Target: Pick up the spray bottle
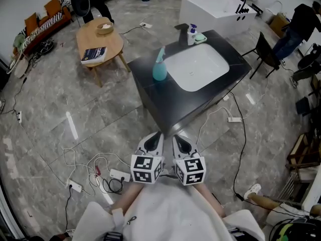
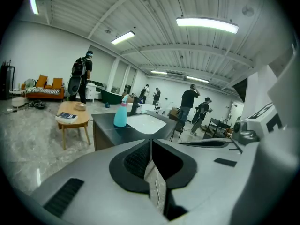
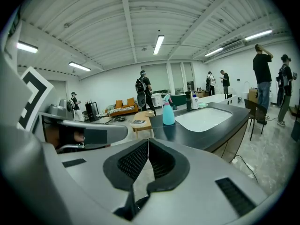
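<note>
A turquoise spray bottle [image 1: 159,66] stands upright on the black counter [image 1: 170,102], just left of the white sink basin [image 1: 196,67]. It also shows ahead in the left gripper view as the spray bottle [image 2: 121,115] and in the right gripper view as the spray bottle [image 3: 168,112]. My left gripper [image 1: 155,139] and right gripper [image 1: 180,140] hang side by side over the floor, short of the counter's near corner. Both are shut and empty, tips touching in the left gripper [image 2: 151,142] and the right gripper [image 3: 147,143].
A black tap [image 1: 182,33] and a soap dispenser [image 1: 192,34] stand behind the basin. A round wooden table [image 1: 100,39] with a book and a bowl stands at the left. Cables and power strips [image 1: 119,175] lie on the floor. Several people stand further off.
</note>
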A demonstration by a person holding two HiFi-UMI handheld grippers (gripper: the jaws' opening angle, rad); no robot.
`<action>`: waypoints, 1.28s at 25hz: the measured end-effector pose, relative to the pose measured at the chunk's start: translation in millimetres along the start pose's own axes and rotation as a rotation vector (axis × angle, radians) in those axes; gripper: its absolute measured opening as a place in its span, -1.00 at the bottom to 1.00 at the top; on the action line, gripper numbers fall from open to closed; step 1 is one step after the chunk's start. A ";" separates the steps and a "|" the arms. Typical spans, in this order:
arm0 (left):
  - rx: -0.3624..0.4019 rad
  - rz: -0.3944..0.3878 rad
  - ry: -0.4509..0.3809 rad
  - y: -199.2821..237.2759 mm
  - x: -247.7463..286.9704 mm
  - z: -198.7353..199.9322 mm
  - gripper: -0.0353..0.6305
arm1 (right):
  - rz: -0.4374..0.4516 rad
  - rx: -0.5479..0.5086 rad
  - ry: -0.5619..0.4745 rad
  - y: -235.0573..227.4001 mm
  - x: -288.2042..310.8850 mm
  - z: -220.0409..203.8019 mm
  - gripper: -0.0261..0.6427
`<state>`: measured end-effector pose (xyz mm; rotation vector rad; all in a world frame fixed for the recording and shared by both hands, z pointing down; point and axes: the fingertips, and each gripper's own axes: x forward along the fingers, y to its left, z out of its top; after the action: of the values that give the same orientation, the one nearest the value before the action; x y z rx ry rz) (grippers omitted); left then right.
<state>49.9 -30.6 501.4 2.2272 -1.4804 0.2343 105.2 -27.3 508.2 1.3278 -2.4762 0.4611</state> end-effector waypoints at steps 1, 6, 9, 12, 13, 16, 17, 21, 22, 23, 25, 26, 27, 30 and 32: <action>0.003 -0.004 0.004 1.1 3.1 0.8 -0.79 | 0.001 0.010 -0.004 -0.2 3.0 1.8 -0.84; 0.004 -0.024 0.019 12.0 20.6 8.5 -0.79 | -0.028 0.043 -0.003 -12.7 18.1 7.0 -0.84; 0.007 -0.034 0.025 21.4 32.6 13.9 -0.79 | -0.051 0.058 0.002 -22.0 30.5 10.9 -0.84; -0.003 -0.030 0.028 33.6 39.6 17.8 -0.79 | -0.056 0.059 0.006 -23.5 41.6 15.4 -0.84; -0.008 -0.028 0.029 37.5 42.1 19.2 -0.79 | -0.056 0.060 0.007 -24.1 45.7 17.1 -0.84; -0.016 -0.025 0.037 49.4 53.1 22.3 -0.79 | -0.053 0.062 0.010 -27.7 61.9 22.7 -0.84; -0.018 -0.024 0.042 53.6 57.0 23.2 -0.79 | -0.051 0.061 0.012 -28.4 67.8 24.5 -0.84; -0.021 -0.032 0.047 68.2 73.3 34.0 -0.79 | -0.056 0.072 0.021 -33.5 91.2 33.4 -0.84; -0.018 -0.036 0.045 71.5 77.6 37.8 -0.79 | -0.058 0.074 0.023 -35.1 96.8 36.1 -0.84; -0.016 -0.038 0.045 75.3 81.7 40.9 -0.79 | -0.059 0.076 0.024 -36.0 102.3 38.6 -0.84; -0.014 -0.042 0.051 84.8 89.8 46.1 -0.79 | -0.058 0.078 0.024 -35.2 113.1 43.7 -0.84; -0.016 -0.044 0.054 89.5 93.5 48.7 -0.79 | -0.058 0.078 0.023 -34.4 117.9 46.4 -0.84; -0.019 -0.046 0.057 93.7 96.8 51.2 -0.79 | -0.061 0.078 0.021 -33.8 122.3 48.8 -0.84; -0.020 -0.058 0.065 103.6 106.4 58.3 -0.79 | -0.073 0.076 0.027 -33.4 136.3 53.3 -0.84; -0.017 -0.066 0.071 109.8 113.0 61.3 -0.79 | -0.074 0.082 0.031 -32.5 146.0 56.2 -0.84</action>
<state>-10.0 -187.4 520.5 2.2262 -1.3648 0.2762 49.1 -176.4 520.3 1.4275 -2.3977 0.5662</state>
